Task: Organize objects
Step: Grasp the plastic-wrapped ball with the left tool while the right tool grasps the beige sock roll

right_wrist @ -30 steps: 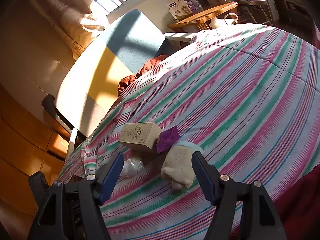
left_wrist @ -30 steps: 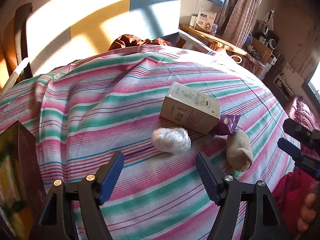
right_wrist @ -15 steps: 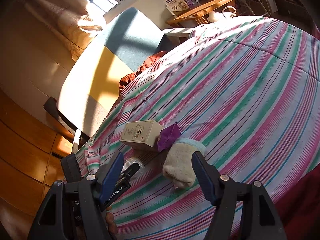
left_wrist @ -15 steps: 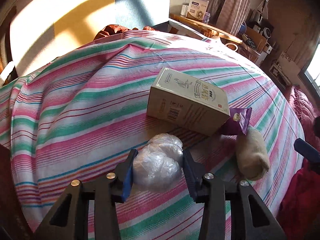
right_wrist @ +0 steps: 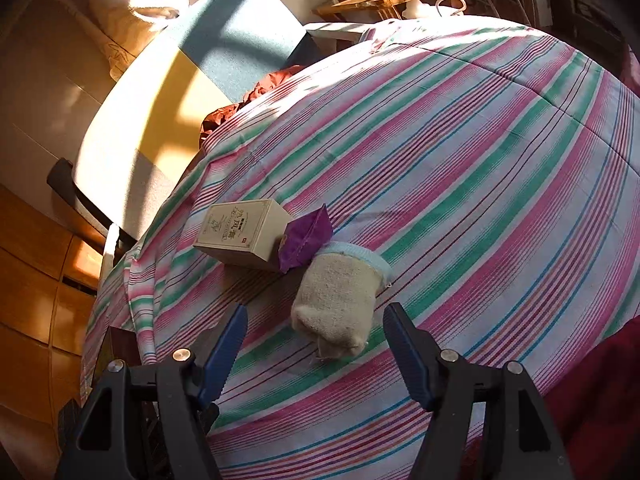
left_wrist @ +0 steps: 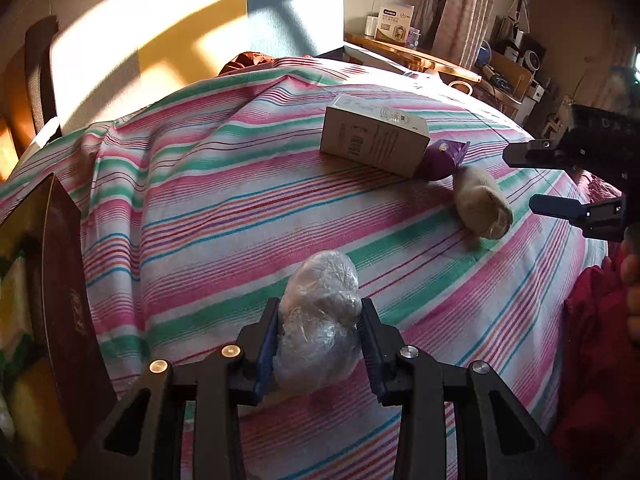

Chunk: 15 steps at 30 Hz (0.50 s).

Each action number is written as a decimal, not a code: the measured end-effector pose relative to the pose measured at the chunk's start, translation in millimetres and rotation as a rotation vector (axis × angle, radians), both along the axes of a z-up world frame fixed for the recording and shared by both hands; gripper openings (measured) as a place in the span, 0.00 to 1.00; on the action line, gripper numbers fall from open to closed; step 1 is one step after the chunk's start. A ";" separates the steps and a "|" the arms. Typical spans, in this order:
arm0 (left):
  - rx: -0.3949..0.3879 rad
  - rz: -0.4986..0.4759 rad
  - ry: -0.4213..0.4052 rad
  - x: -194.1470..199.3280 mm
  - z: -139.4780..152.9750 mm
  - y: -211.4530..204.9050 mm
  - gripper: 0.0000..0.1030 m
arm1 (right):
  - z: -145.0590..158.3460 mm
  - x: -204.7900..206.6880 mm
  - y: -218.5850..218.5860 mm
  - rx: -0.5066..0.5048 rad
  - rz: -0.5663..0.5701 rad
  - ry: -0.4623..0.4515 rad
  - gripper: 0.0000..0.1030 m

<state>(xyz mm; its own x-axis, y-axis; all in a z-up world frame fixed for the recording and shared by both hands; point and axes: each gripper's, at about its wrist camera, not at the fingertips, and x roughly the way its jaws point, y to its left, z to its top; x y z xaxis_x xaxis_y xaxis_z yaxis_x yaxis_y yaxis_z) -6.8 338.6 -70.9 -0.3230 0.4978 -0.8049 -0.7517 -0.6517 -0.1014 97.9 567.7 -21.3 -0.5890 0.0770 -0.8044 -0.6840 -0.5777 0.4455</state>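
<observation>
A crumpled clear plastic bundle (left_wrist: 324,280) sits between the blue pads of my left gripper (left_wrist: 320,306). The jaws are closing and squeeze it from both sides, above the striped bedsheet (left_wrist: 200,200). Further off lie a beige carton (left_wrist: 374,140), a purple pouch (left_wrist: 442,158) against its right end, and a rolled beige sock (left_wrist: 482,208). In the right wrist view the sock (right_wrist: 340,300) lies just in front of my open right gripper (right_wrist: 316,312), its near end level with the fingertips, with the carton (right_wrist: 240,234) and pouch (right_wrist: 306,240) beyond it. The right gripper (left_wrist: 540,180) also shows at the left view's right edge.
A dark red book-like cover (left_wrist: 68,292) stands at the near left of the bed. Red fabric (left_wrist: 600,340) lies at the near right. A padded headboard (left_wrist: 180,32) rises behind the bed, and a cluttered wooden table (left_wrist: 412,52) stands at the far right.
My left gripper moved in around the plastic bundle, closed on it, then drew back with it, away from the carton. My right gripper tipped down and edged nearer the sock, still open.
</observation>
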 end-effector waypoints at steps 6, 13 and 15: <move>0.051 0.002 0.013 14.8 18.0 -20.9 0.37 | -17.3 -20.4 -2.3 0.012 0.029 -0.106 0.69; 0.114 0.046 0.037 22.2 47.2 -55.6 0.37 | -27.4 -29.9 3.3 0.041 0.014 -0.179 0.69; 0.123 0.063 0.058 24.0 55.9 -66.1 0.37 | -30.4 -32.4 5.4 0.048 0.007 -0.200 0.69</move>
<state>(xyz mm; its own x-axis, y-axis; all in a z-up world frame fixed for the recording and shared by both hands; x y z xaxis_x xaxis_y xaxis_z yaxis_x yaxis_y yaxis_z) 17.2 272.5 -15.0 -0.4009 0.5690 -0.7179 -0.7164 -0.6832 -0.1414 65.5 573.1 -51.8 -0.4186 0.1139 -0.9010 -0.7517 -0.6002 0.2734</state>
